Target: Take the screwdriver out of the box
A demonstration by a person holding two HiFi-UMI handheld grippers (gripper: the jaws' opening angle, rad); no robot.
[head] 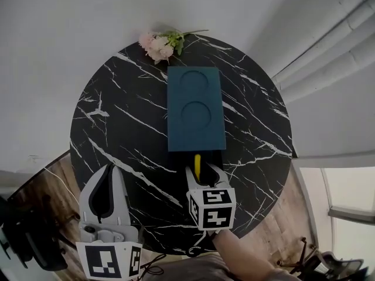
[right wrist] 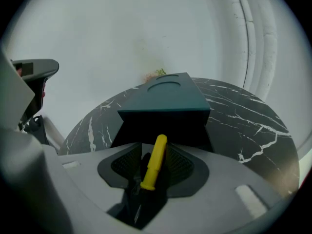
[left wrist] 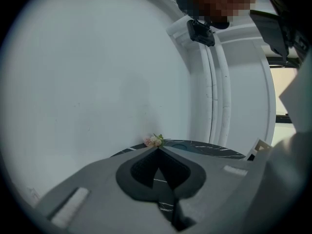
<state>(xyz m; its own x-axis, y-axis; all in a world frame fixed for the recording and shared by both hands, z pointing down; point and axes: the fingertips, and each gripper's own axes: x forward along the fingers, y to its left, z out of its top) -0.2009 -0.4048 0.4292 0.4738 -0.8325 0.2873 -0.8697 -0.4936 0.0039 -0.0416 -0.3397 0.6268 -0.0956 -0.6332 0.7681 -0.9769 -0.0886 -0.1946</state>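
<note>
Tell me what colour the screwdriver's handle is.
Yellow. The slim plastic screwdriver handle shows best in the right gripper view.

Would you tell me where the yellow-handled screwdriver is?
Head view, lower centre: the yellow-handled screwdriver is between the right gripper's parted jaws, beside the teal box's near end.
</note>
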